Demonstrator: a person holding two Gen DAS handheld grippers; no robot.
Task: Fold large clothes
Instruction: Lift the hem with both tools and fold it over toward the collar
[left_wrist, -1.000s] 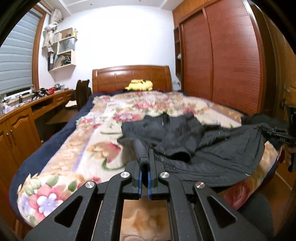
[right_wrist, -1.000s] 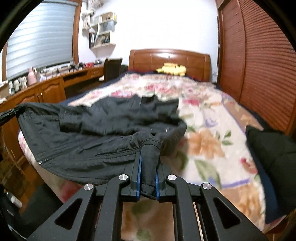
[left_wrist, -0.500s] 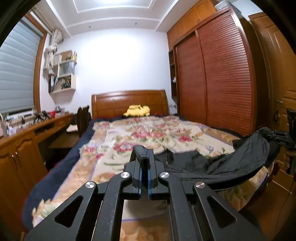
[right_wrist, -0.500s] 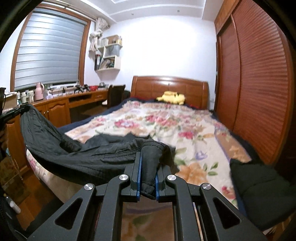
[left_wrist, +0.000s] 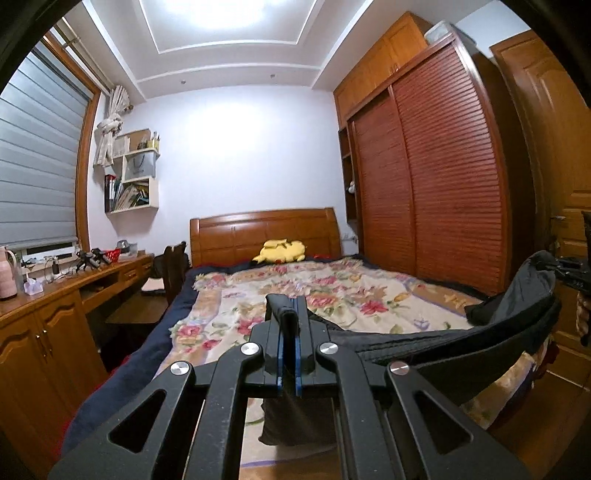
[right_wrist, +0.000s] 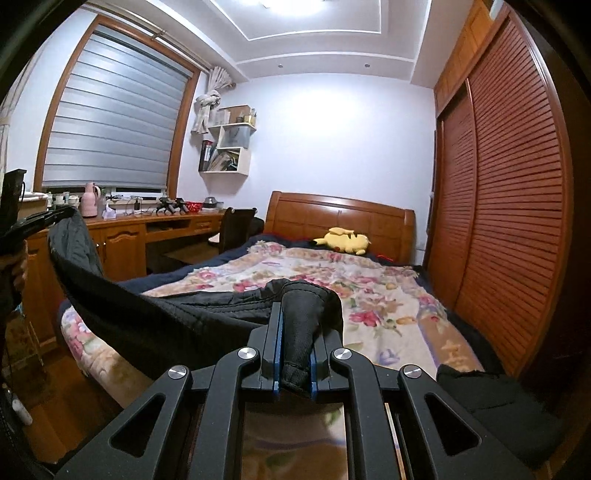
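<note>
Bed: fills the middle of the room under a floral blanket, with a wooden headboard at the far end and a yellow plush toy by the pillows.
Wardrobe: slatted red-brown doors along the right side of the bed.
Table: a long wooden one under the window, carrying a pink flask and small clutter; a chair stands at it.
Black garment: the large piece to be folded, a dark quilted one, hangs stretched between the two grippers above the near end of the bed; its middle sags and most of it looks clear of the blanket.
Second dark item: a lump of dark cloth at the near right corner of the bed, apart from the held piece.
Left gripper: jaws clenched on a thin edge of the garment, a flap dangling below them.
Right gripper: jaws clamped on a thick bunched corner, held slightly apart by the wad of cloth.
Step in hand: judged to be the lift-and-spread, with the garment raised by two corners so it hangs straight.
Next move: probably calls for both hands travelling together, keeping tension even, to lay the cloth flat on the blanket or bring one edge over the other; a slack side would wrinkle the fold.
</note>
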